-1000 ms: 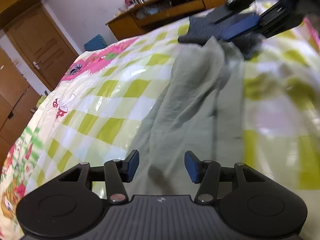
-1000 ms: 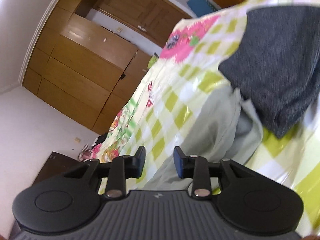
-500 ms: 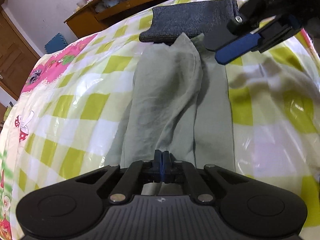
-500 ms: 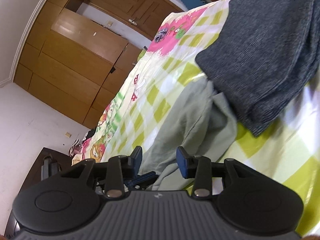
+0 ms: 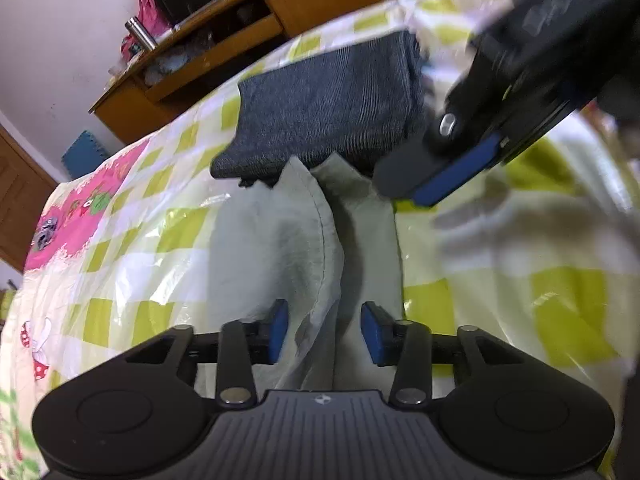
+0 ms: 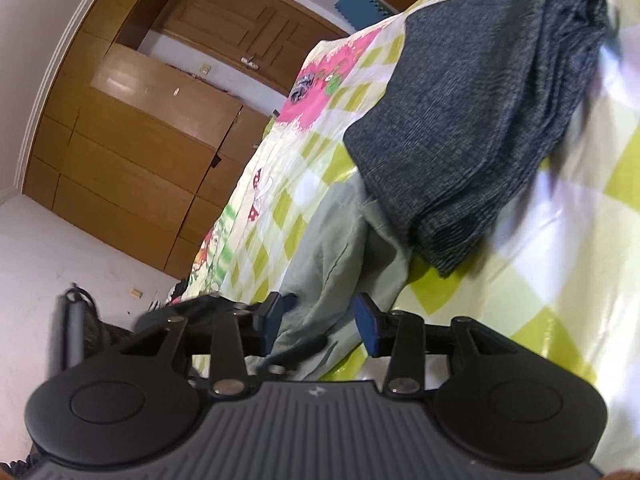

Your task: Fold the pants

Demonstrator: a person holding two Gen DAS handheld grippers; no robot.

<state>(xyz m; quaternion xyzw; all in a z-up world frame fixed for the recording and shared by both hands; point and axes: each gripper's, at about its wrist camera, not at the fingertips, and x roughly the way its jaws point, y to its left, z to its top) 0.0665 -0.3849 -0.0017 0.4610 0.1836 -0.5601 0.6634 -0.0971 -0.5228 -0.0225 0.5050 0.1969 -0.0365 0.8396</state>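
On the bed (image 5: 120, 240), over its checked yellow-green plastic cover, lie the grey-green pants (image 5: 280, 248), stretched lengthwise toward the far end and already doubled leg over leg, with a raised ridge down the middle. Touch, at the far end, a folded dark grey knit garment (image 5: 328, 112), which overlaps that tip. Behind the bed, a wooden desk (image 5: 248, 12) with a metal flask; in the right wrist view, a wooden wardrobe (image 6: 140, 152).

Left tool (image 5: 324, 332): released, blue pads parted, straddling the near end of the pants with the cloth ridge between them but not pinched. Right tool (image 6: 320, 320): likewise released, jaws apart, hovering above the far end beside the knit garment, gripping nothing; seen from the left wrist, slightly blurred.

Judged step: between grasps, with the lengthwise fold done and the crosswise fold not begun. Next move calls for closing on both layers of the near hem, lifting and carrying it toward the far end, keeping the edges aligned and clear of the grey knit.
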